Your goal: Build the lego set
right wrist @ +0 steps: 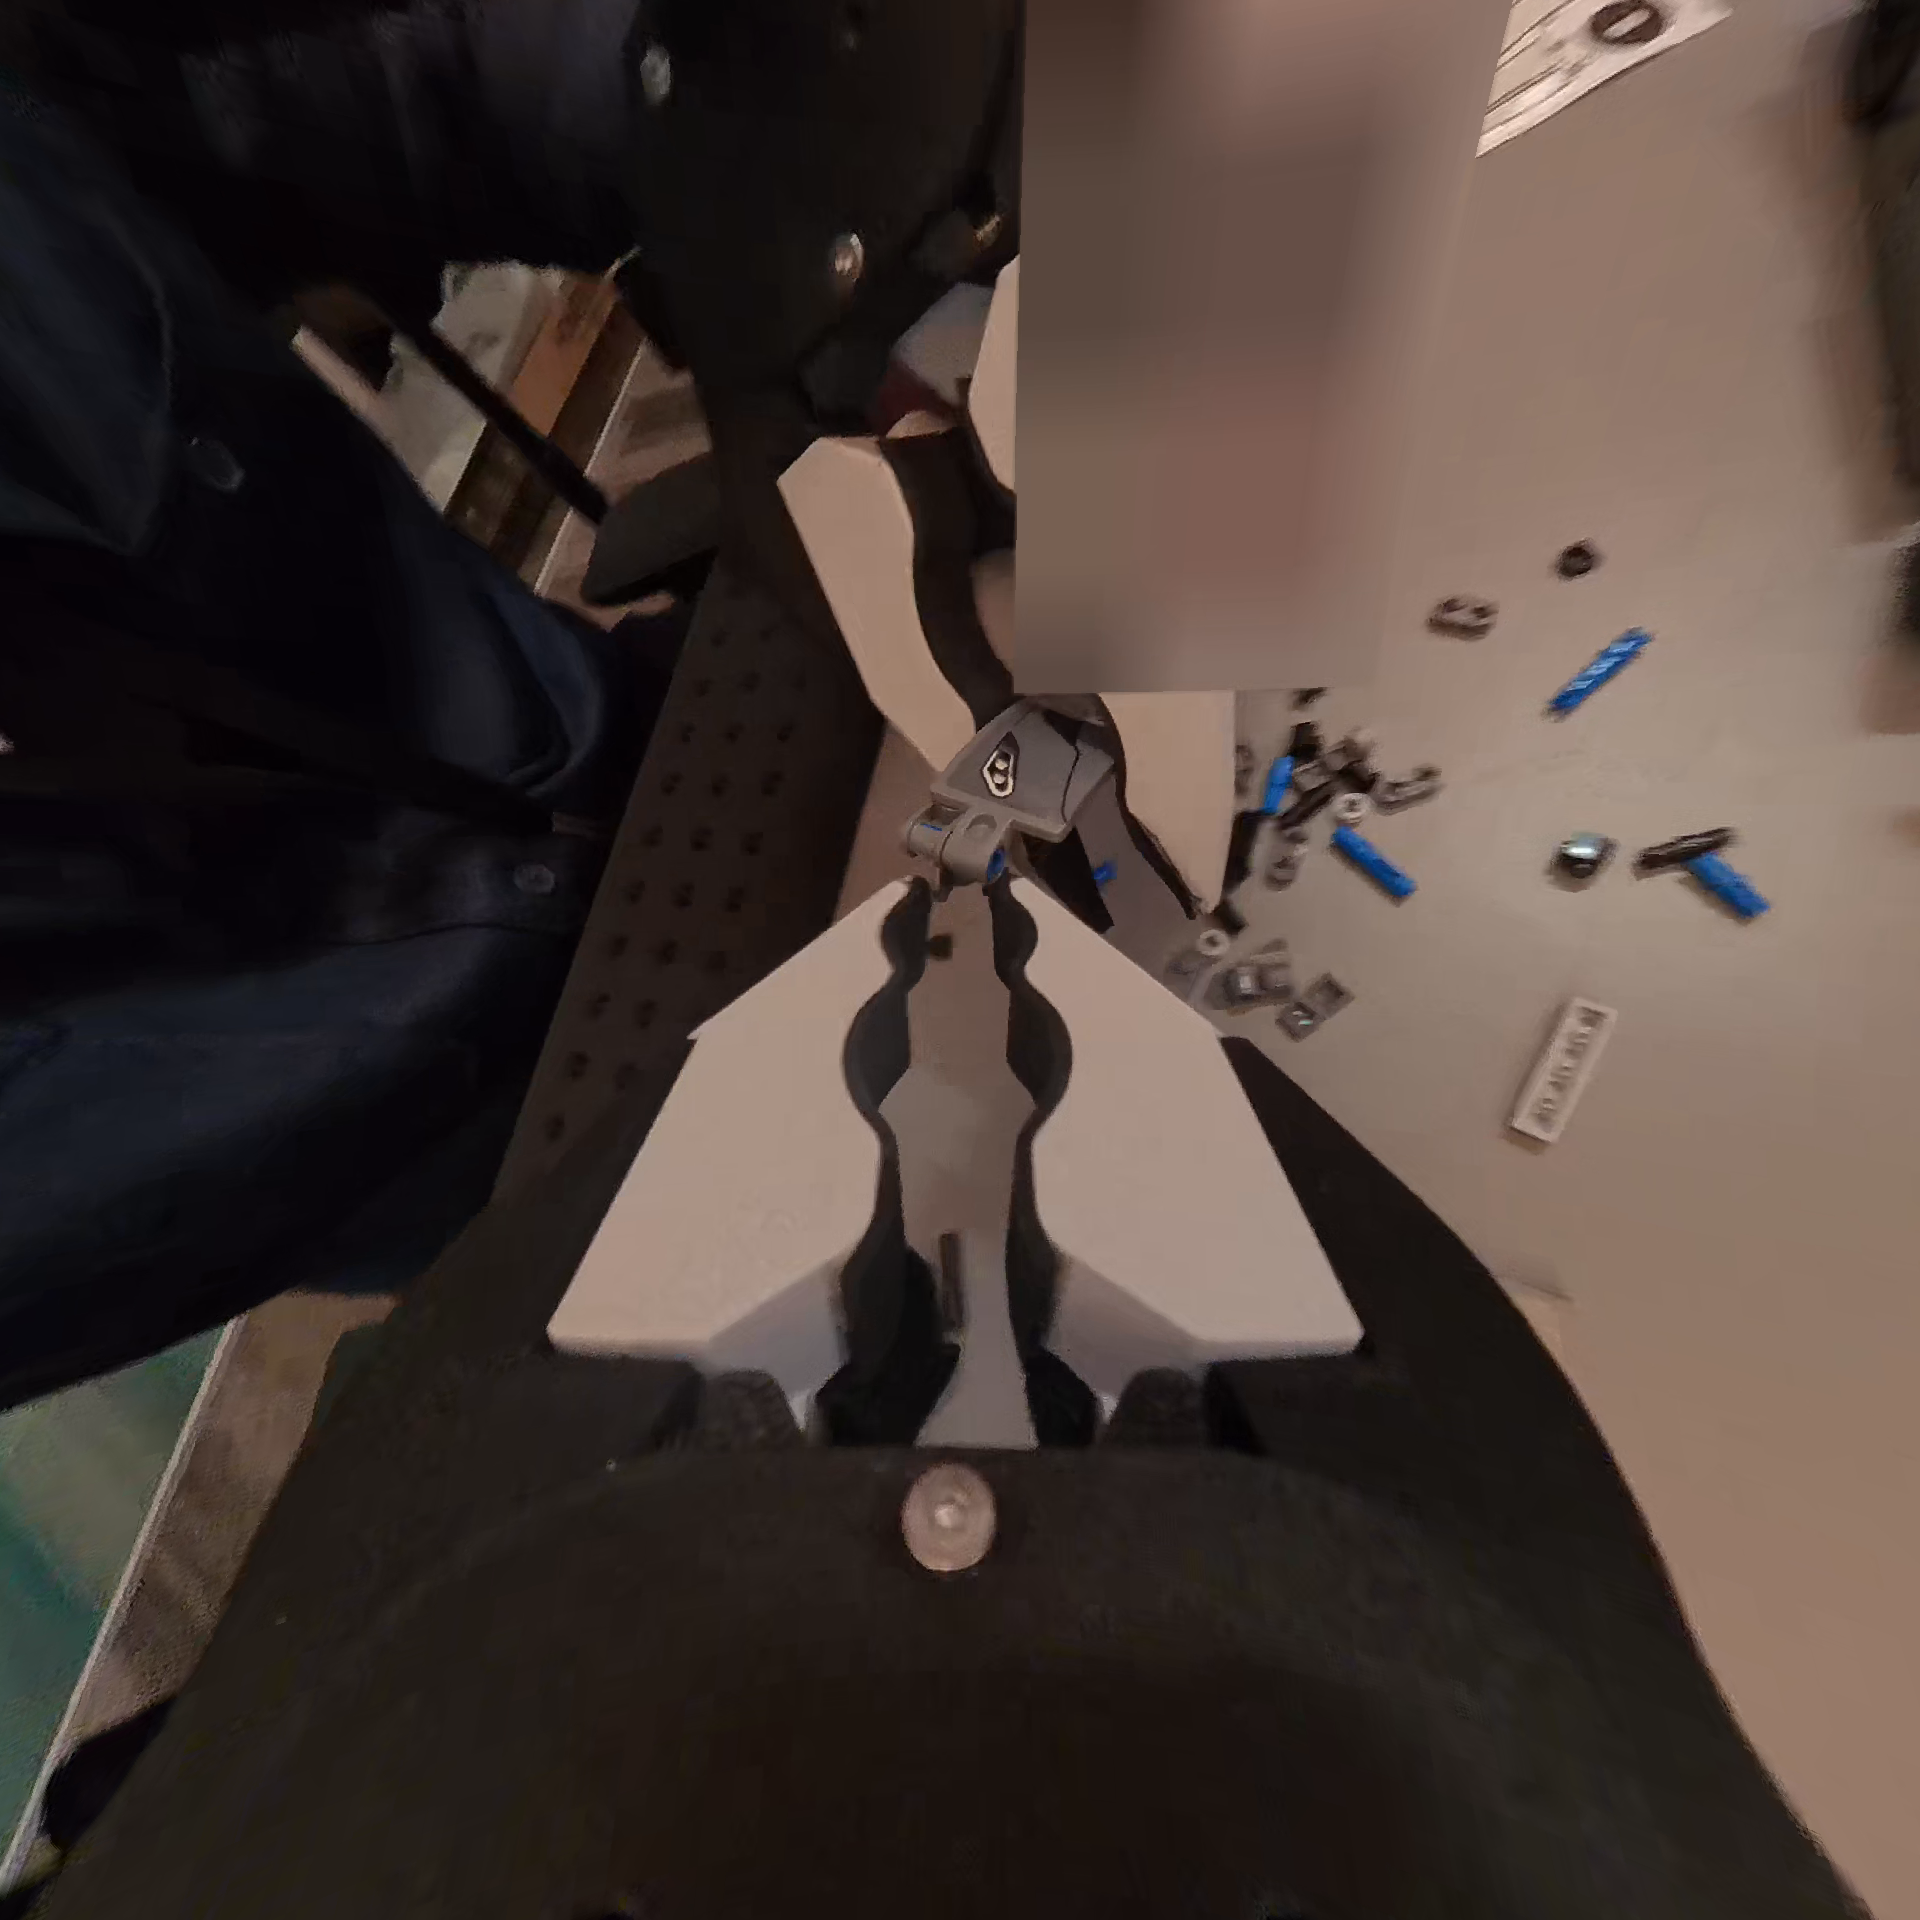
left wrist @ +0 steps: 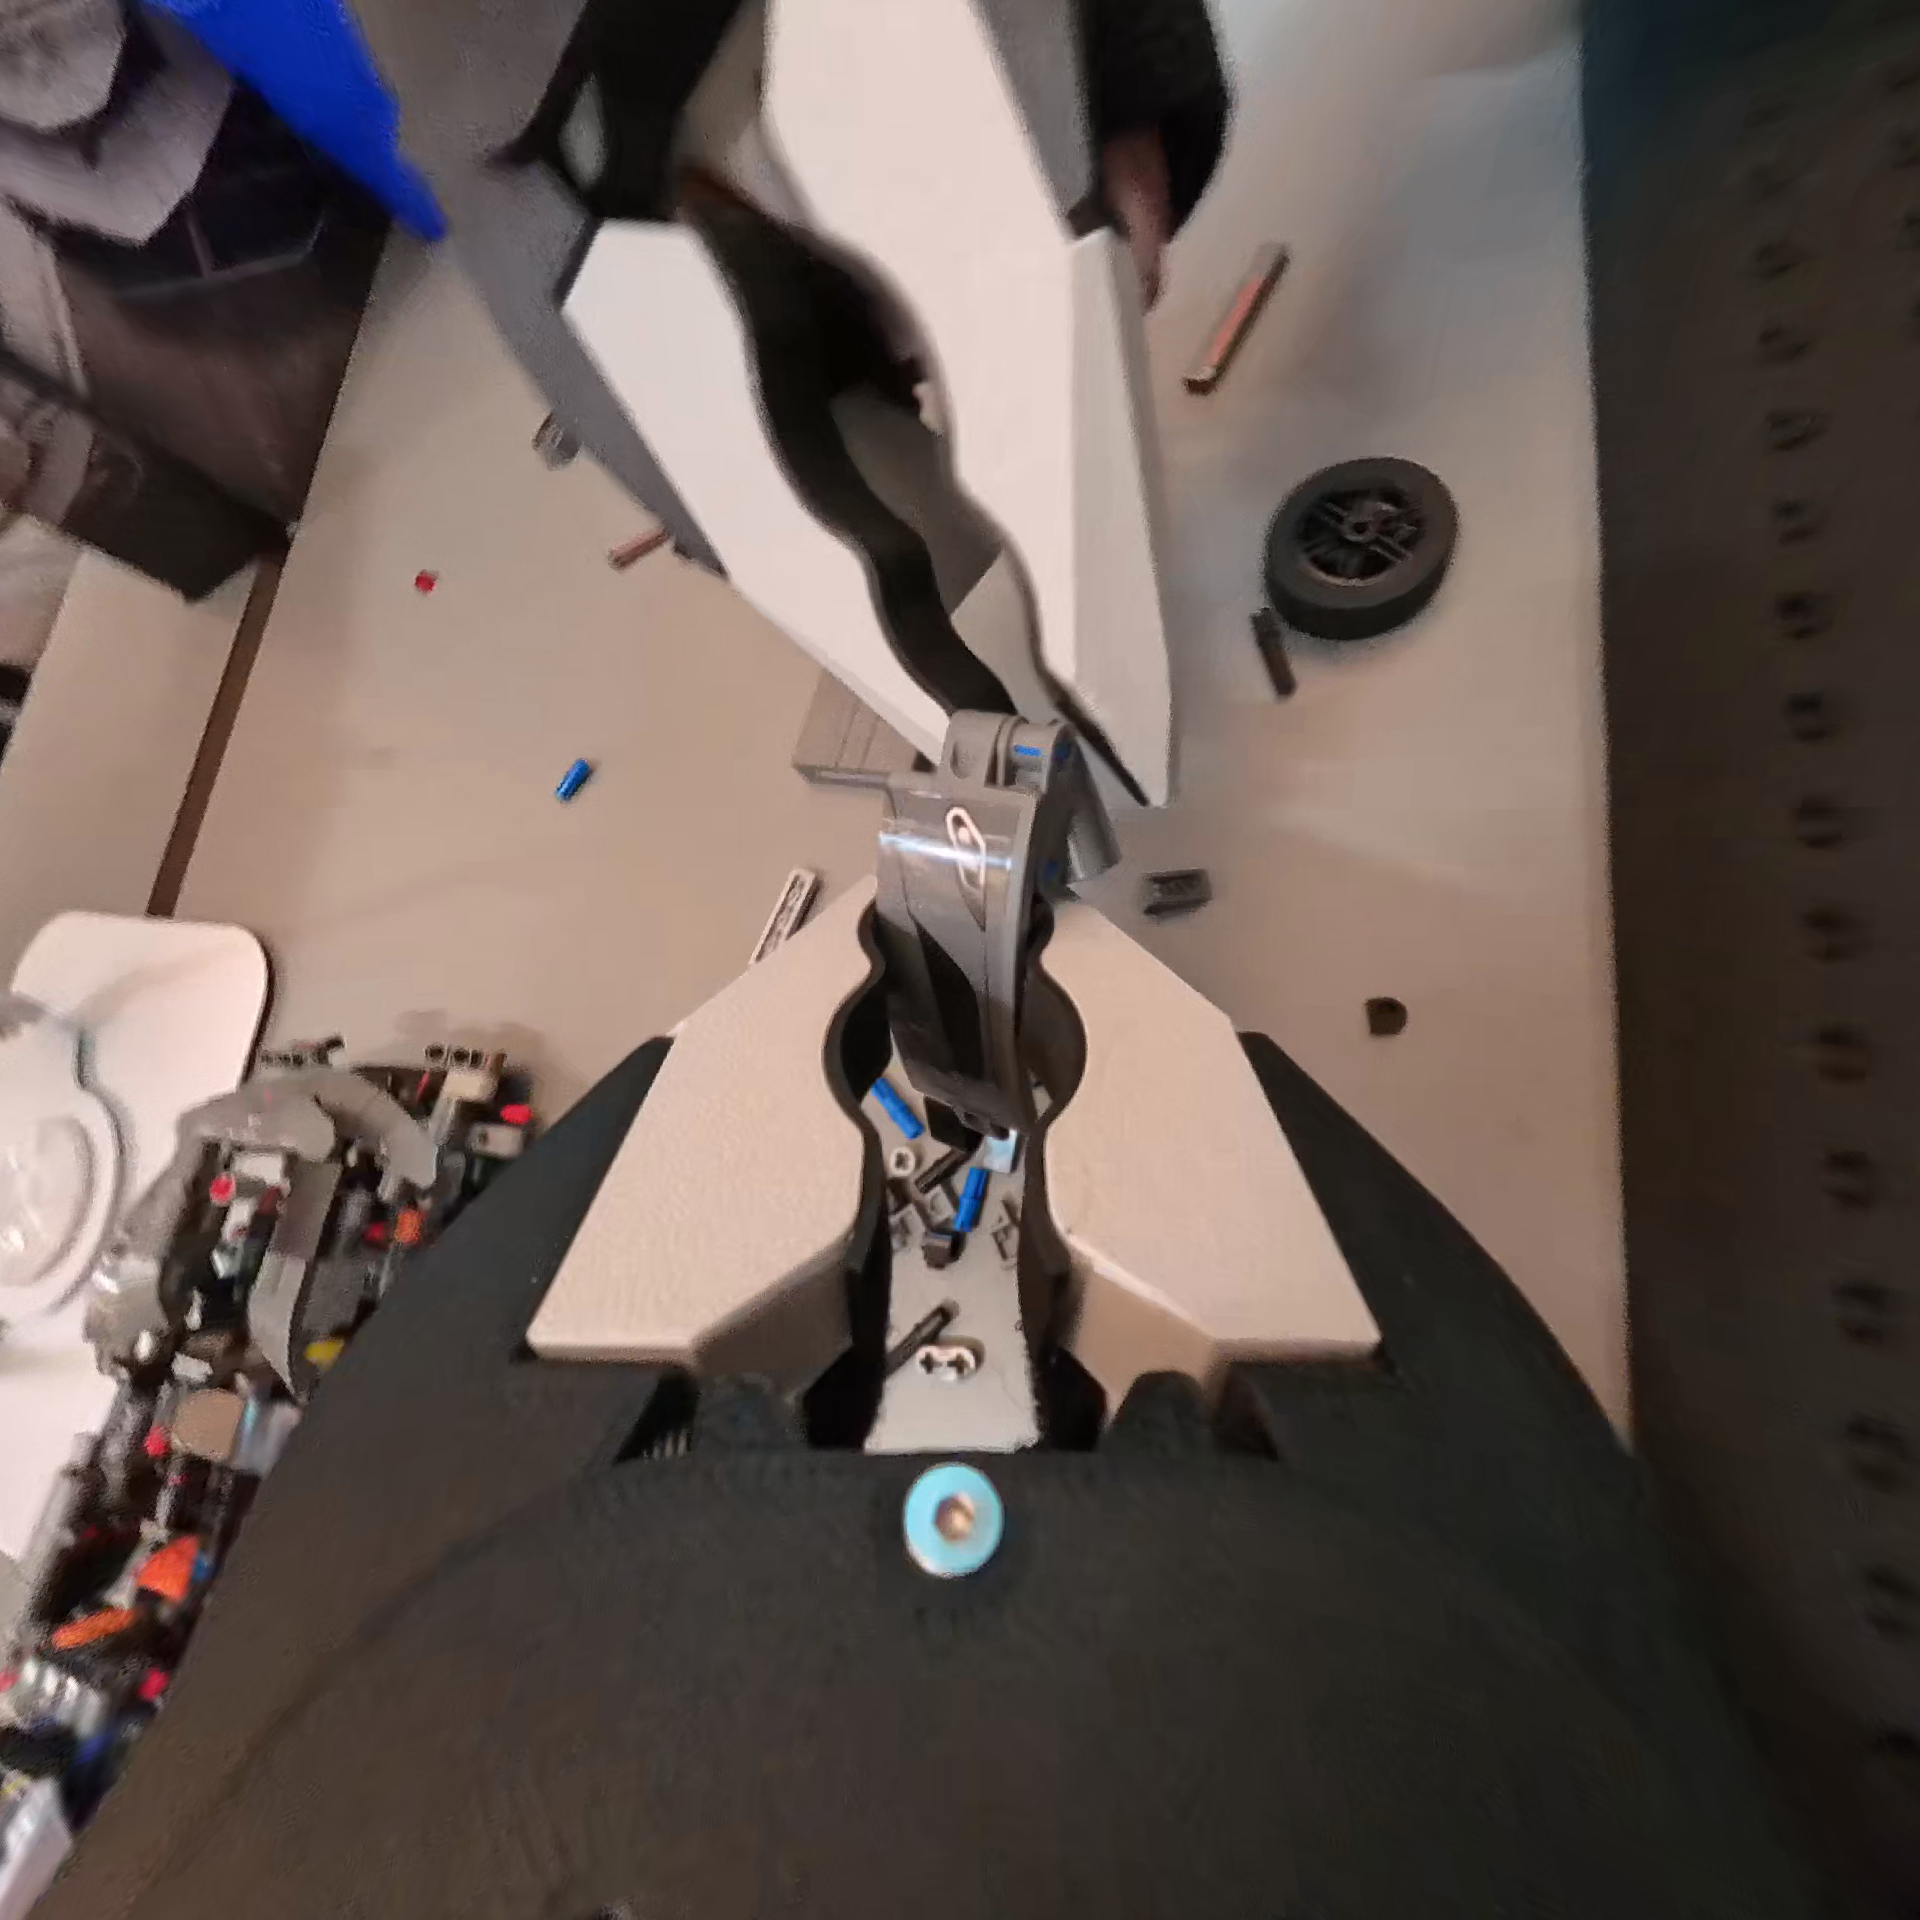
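My left gripper (left wrist: 951, 920) is shut on a dark grey curved Lego panel (left wrist: 951, 914) and holds it above the table. A light grey connector with blue pins (left wrist: 1003, 750) sits on the panel's far end. My right gripper (left wrist: 1039, 727) comes in from the far side, its tips closed on that connector. In the right wrist view, my right gripper (right wrist: 956, 894) pinches the connector (right wrist: 961, 836) at its fingertips. Beyond it, the left gripper (right wrist: 1039, 727) holds the panel (right wrist: 1013, 774). A blurred patch hides part of the left gripper there.
A black wheel (left wrist: 1361, 548) and a black pin (left wrist: 1273, 649) lie at the right. A partly built model (left wrist: 281, 1226) stands at the left. Loose blue pieces (right wrist: 1595, 657), a white tile (right wrist: 1558, 1070) and small dark parts (right wrist: 1309, 790) lie scattered. A black perforated strip (right wrist: 675, 883) borders the table. My left and right fingertips are right by each other.
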Motion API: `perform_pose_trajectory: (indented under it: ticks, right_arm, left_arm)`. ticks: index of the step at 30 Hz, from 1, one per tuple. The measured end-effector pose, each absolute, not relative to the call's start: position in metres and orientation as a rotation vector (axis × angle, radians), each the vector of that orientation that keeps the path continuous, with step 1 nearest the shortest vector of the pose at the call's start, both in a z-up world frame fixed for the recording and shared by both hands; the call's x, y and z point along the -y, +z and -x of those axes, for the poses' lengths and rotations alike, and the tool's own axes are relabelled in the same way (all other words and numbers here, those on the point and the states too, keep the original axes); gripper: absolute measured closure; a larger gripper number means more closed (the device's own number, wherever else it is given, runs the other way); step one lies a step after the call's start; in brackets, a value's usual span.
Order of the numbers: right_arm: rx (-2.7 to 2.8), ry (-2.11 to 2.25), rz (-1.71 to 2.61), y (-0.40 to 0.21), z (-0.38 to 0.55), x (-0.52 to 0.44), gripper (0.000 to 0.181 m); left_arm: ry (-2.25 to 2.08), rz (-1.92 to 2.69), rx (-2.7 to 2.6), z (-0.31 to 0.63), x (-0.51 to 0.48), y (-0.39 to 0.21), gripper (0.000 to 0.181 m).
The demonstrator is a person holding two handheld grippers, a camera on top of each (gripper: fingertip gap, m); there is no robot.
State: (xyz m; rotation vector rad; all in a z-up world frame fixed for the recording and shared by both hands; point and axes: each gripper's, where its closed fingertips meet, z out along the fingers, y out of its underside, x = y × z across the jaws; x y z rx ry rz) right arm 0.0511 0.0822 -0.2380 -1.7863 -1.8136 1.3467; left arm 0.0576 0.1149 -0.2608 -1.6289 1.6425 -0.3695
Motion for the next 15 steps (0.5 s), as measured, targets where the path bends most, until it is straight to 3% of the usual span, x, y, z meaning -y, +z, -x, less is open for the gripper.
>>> perform_pose_trajectory:
  ticks: [5,15]
  right_arm:
    - [1.606,1.274,1.768,-0.223,-0.041,-0.109,0.157]
    - [1.336,1.076,1.752,-0.201,-0.051,-0.157,0.155]
  left_arm:
    - [-0.425,1.813,-1.42,-0.041,-0.143,-0.256,0.165]
    - [-0.317,1.856,-1.256,-0.014,-0.17,-0.243,0.165]
